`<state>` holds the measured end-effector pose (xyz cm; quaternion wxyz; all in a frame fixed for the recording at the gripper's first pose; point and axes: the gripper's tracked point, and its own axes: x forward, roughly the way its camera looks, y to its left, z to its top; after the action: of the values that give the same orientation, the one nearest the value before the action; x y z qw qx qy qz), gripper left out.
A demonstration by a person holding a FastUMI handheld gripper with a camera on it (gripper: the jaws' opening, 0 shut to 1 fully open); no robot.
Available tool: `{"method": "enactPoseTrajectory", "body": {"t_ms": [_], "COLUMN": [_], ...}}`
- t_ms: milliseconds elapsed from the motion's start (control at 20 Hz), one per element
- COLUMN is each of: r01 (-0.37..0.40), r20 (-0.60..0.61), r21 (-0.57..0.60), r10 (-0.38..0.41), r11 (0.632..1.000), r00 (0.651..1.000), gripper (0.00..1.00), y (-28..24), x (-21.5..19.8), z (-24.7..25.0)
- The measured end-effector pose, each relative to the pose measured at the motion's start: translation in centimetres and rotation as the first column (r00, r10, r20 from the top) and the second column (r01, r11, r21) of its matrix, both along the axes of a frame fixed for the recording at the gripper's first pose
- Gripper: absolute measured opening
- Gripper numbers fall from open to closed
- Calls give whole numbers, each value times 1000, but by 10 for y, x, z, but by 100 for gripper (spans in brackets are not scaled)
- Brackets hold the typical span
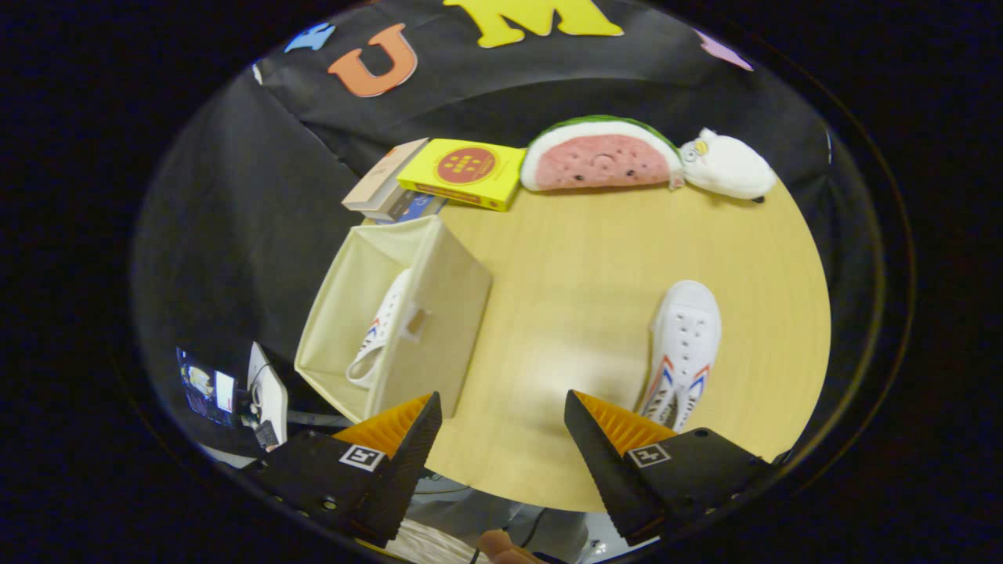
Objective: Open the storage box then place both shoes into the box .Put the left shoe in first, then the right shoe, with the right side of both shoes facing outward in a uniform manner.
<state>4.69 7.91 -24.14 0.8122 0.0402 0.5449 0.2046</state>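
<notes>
A cream fabric storage box (439, 313) stands open on the wooden table (580, 266), ahead of the left finger. One white shoe (384, 325) with red and blue stripes lies inside it against the near wall. A second white shoe (683, 352) with the same stripes rests on the table just beyond the right finger, toe pointing away. My gripper (501, 415) hovers above the table's near edge, open, with nothing between its fingers.
Behind the box lie a yellow book (462, 172) and a stack of other books (388, 188). A watermelon plush (599, 157) and a white plush toy (725, 168) sit at the table's far edge. A device with cables (266, 395) sits below the table, left of the box.
</notes>
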Motion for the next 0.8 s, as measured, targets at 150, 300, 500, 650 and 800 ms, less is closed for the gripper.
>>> {"method": "enactPoseTrajectory", "body": {"t_ms": [150,300,500,650,800], "r01": [75,111,106,98,119], "r20": [-30,-59,-95,-123,-136], "r21": [-58,-104,-236,-253,-252], "r10": [-77,-117,-132,-132,-157], "r11": [995,988,966,963,960], "r00": [997,991,987,984,978], "gripper": [96,96,96,95,92], "y": [-65,-106,-146,-148,-149], "x": [14,23,39,54,68], "z": [-25,-47,-82,-103,-120]}}
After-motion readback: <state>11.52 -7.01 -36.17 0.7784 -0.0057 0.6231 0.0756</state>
